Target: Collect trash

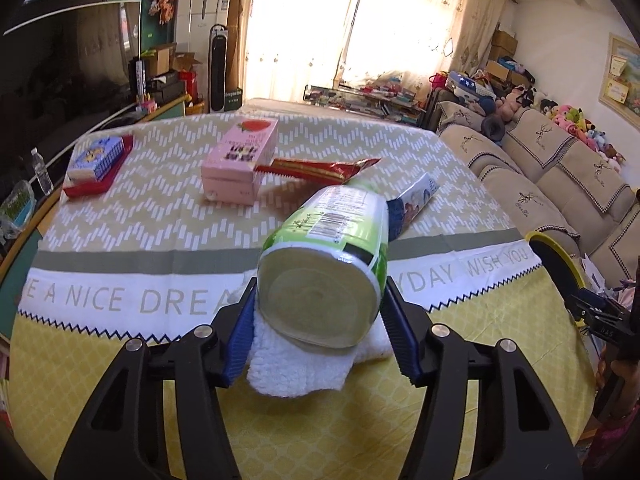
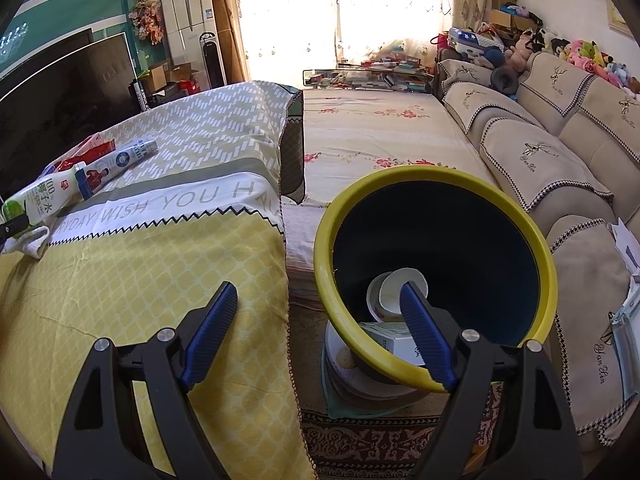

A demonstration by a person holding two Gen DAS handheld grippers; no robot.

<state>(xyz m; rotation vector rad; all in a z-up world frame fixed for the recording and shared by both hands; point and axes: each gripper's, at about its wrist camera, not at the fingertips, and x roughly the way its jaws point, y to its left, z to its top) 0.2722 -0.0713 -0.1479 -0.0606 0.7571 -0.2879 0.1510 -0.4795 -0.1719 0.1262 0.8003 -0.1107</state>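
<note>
The left tongs (image 1: 320, 312) pinch the base end of a green-and-white bottle (image 1: 332, 248), its blue pads pressed against both sides; the bottle lies tilted with its neck pointing away over the tabletop (image 1: 120, 360), above a white towel (image 1: 296, 364). Farther back sit a pink carton (image 1: 240, 160), a red wrapper (image 1: 316, 168) and a blue-and-white packet (image 1: 412, 200). The right tongs (image 2: 320, 332) are spread wide, with one finger (image 2: 424, 336) hooked inside the yellow rim of a dark bin (image 2: 436, 264), which leans toward the camera beside the tabletop's edge and holds a white cup (image 2: 388, 288) and a small box (image 2: 396, 340).
</note>
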